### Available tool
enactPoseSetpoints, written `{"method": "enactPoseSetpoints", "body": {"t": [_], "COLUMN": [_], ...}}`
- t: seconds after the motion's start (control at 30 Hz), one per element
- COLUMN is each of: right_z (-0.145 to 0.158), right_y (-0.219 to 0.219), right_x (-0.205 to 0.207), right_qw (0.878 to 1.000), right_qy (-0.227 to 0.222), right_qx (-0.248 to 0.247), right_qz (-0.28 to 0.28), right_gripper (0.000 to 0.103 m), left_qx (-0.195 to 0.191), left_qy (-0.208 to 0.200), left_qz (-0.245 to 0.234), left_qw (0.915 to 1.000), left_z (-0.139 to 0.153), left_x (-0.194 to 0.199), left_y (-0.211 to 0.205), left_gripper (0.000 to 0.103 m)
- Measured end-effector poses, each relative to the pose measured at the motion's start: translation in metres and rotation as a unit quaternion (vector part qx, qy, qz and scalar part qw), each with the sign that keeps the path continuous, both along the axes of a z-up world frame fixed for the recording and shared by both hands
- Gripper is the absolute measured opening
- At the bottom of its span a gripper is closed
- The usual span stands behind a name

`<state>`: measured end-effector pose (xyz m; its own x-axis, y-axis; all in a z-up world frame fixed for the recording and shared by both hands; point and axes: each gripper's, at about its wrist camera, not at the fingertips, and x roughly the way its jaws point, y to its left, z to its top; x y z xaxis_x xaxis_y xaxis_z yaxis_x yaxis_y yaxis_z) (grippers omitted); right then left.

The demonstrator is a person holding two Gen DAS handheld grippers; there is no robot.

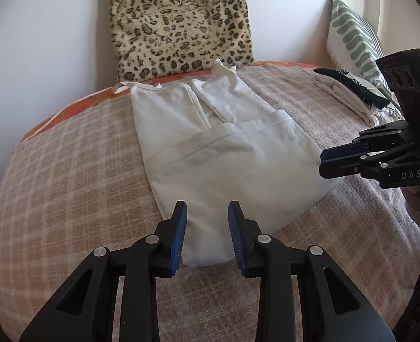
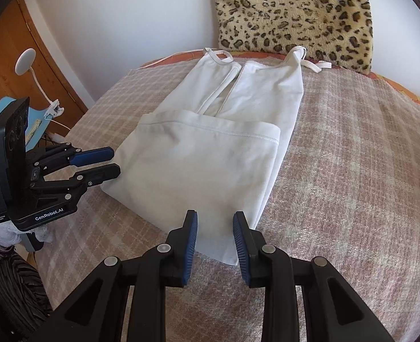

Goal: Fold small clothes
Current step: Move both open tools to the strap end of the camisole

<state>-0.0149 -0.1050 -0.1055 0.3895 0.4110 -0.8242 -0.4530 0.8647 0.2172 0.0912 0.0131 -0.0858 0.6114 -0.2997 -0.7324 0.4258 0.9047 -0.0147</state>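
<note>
A white strappy top [image 1: 210, 154] lies flat on the checked blanket [image 1: 67, 171], its hem half folded up over the body and its straps toward the wall. My left gripper [image 1: 207, 208] hovers open over the top's near corner, and the cloth lies under the gap, not pinched. In the right wrist view the same top [image 2: 210, 154] fills the middle. My right gripper [image 2: 215, 216] stands open over its near right corner, pads apart from the cloth. Each gripper shows in the other's view: the right gripper [image 1: 324, 161] beside the top's right edge, the left gripper [image 2: 114, 161] beside its left edge.
A leopard-print cushion [image 1: 178, 25] leans on the wall behind the top. A green-striped pillow [image 1: 352, 37] and a stack of folded clothes [image 1: 349, 94] with a black lace piece sit at the right. Off the bed's left side stand a wooden cabinet [image 2: 13, 57] and a white lamp [image 2: 24, 59].
</note>
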Motion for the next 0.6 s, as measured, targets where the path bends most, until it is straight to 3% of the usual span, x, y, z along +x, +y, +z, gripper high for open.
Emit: {"method": "enactPoseSetpoints", "body": {"t": [0.13, 0.27, 0.4, 0.5, 0.6], "right_z": [0.007, 0.006, -0.004, -0.009, 0.001], "right_y": [0.013, 0.015, 0.013, 0.002, -0.01], "right_x": [0.008, 0.029, 0.05, 0.06, 0.064], "right_qw": [1.0, 0.999, 0.999, 0.998, 0.997], "right_qy": [-0.019, -0.012, -0.008, 0.005, -0.003], "right_qx": [0.009, 0.041, 0.006, -0.006, -0.018], "right_qz": [0.002, -0.019, -0.043, -0.058, -0.073], "right_gripper": [0.029, 0.032, 0.033, 0.027, 0.031], "left_qx": [0.0, -0.008, 0.026, 0.009, -0.024], "left_qy": [-0.016, 0.001, 0.02, 0.033, 0.036], "left_qz": [-0.033, -0.03, -0.012, 0.007, 0.03], "left_qw": [0.9993, 0.9995, 0.9994, 0.9994, 0.9986], "left_z": [0.01, 0.006, -0.01, -0.014, -0.002], "left_x": [0.001, 0.015, 0.03, 0.036, 0.044], "left_y": [-0.026, -0.036, -0.032, -0.017, 0.004], "left_gripper": [0.029, 0.029, 0.03, 0.042, 0.043]}}
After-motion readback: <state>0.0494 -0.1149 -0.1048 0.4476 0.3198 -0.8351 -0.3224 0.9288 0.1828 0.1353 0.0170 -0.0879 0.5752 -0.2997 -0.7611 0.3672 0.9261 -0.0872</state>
